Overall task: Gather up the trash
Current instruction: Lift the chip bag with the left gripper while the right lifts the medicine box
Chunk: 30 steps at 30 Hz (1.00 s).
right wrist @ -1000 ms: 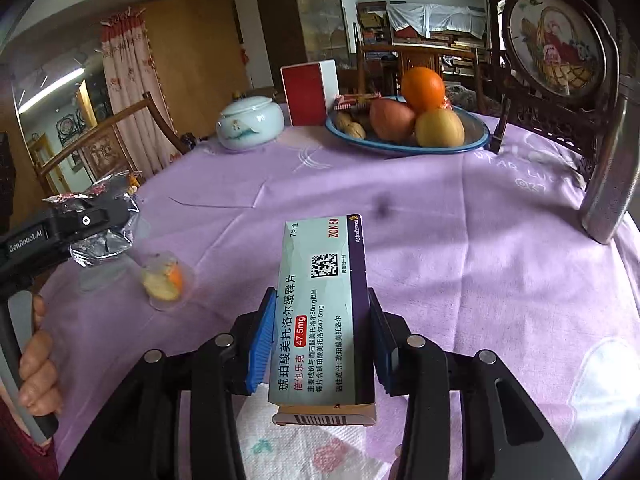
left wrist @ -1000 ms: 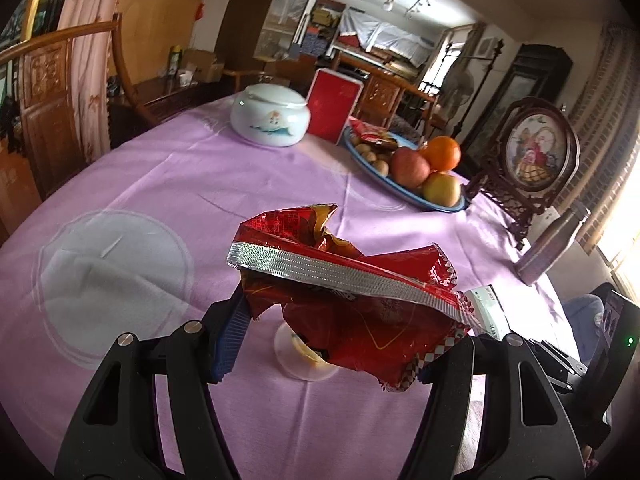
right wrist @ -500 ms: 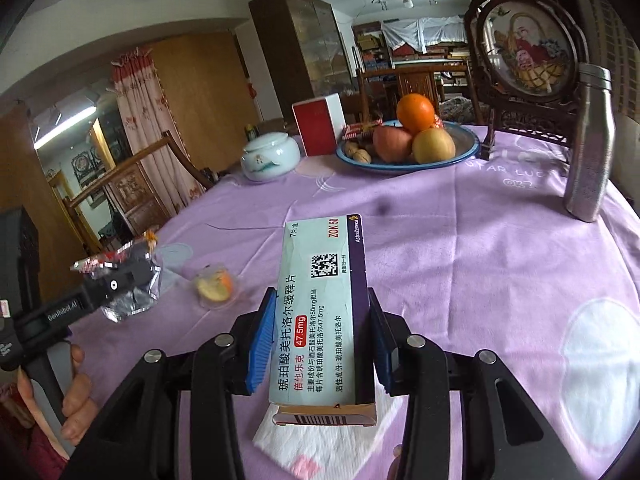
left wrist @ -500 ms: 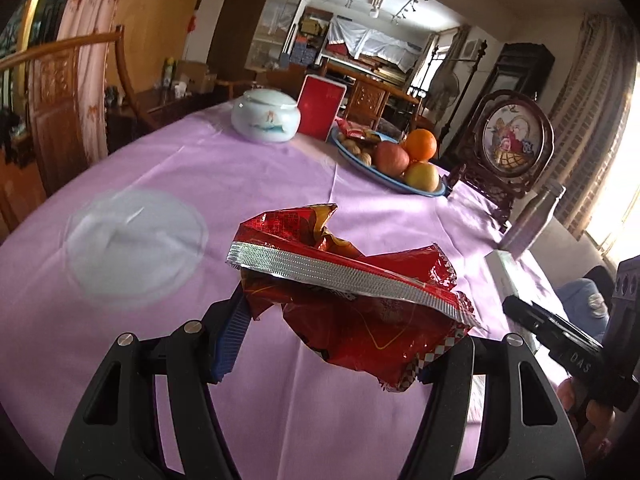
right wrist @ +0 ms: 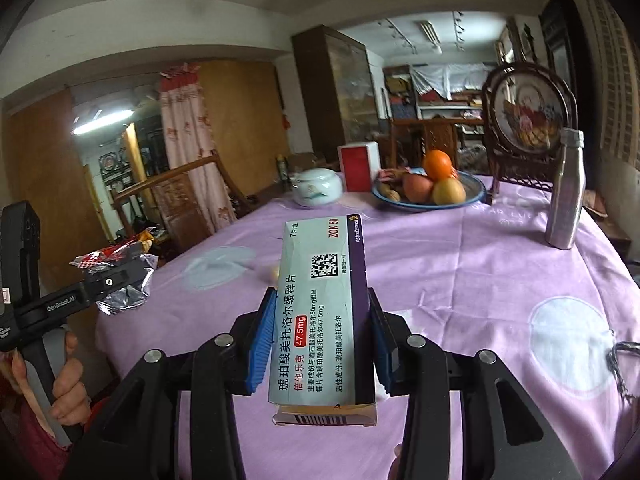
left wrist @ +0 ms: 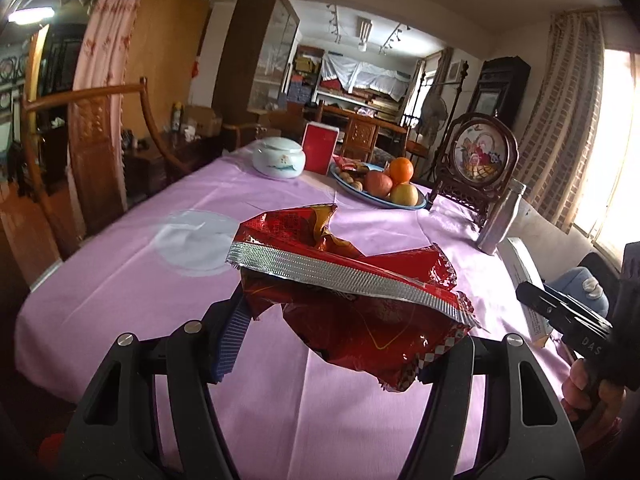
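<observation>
In the left wrist view, the left gripper is holding a crumpled red snack bag, its fingers clamping the bag from both sides so that it is hanging above the purple-clothed desk, its silver sealed edge running across the top. Farther back on the desk a white lidded jar is sitting just beside a red box, and next to them a blue plate is carrying an orange and other fruit. A framed picture on a dark stand is standing to the right, with a metal bottle near it. At the right edge the right gripper is showing, gripping a medicine box over the desk's edge. In the right wrist view, the right gripper is clamping the medicine box lengthwise between its blue-padded fingers, holding it up above the desk. At the left, the left gripper is pinching the snack bag, whose silver inside is showing, off the desk's near-left edge. The jar, red box, plate of fruit, picture stand and bottle are lining the far side.
</observation>
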Motion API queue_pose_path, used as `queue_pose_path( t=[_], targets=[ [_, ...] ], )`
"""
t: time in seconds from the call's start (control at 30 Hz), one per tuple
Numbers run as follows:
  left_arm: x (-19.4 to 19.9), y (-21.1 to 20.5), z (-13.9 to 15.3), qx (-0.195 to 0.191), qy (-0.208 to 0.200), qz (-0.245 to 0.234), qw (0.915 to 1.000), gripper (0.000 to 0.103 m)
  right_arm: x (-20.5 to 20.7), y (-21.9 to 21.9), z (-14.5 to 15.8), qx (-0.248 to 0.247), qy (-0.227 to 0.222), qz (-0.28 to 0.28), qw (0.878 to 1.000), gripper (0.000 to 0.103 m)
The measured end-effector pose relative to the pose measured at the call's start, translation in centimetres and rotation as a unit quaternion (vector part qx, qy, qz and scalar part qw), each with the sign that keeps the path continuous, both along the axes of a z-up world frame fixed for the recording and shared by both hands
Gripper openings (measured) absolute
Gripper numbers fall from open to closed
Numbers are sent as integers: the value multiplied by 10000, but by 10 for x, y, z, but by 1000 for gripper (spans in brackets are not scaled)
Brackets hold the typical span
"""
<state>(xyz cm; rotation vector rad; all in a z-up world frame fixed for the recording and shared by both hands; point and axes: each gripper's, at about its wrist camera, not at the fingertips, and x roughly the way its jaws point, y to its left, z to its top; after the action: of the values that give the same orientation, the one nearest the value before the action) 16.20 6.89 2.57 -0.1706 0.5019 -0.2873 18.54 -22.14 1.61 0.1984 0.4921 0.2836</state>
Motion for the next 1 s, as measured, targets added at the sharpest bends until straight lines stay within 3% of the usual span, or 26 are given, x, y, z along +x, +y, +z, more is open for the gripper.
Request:
queue_pose_path(
  t=[0.4,0.7,1.0],
  targets=[
    [-94,11,0,589,-539,741,9941,64,-79,31,10,301,-411,335,9981,42],
    [-146,48,-10,769,-613,1189,9880,64,-121,77,17,391,-546,825,9943,42],
    [-180,110,-32,720,-455,1689,9819,64,-139,138,25,346,-507,1497,9868,42]
  ],
)
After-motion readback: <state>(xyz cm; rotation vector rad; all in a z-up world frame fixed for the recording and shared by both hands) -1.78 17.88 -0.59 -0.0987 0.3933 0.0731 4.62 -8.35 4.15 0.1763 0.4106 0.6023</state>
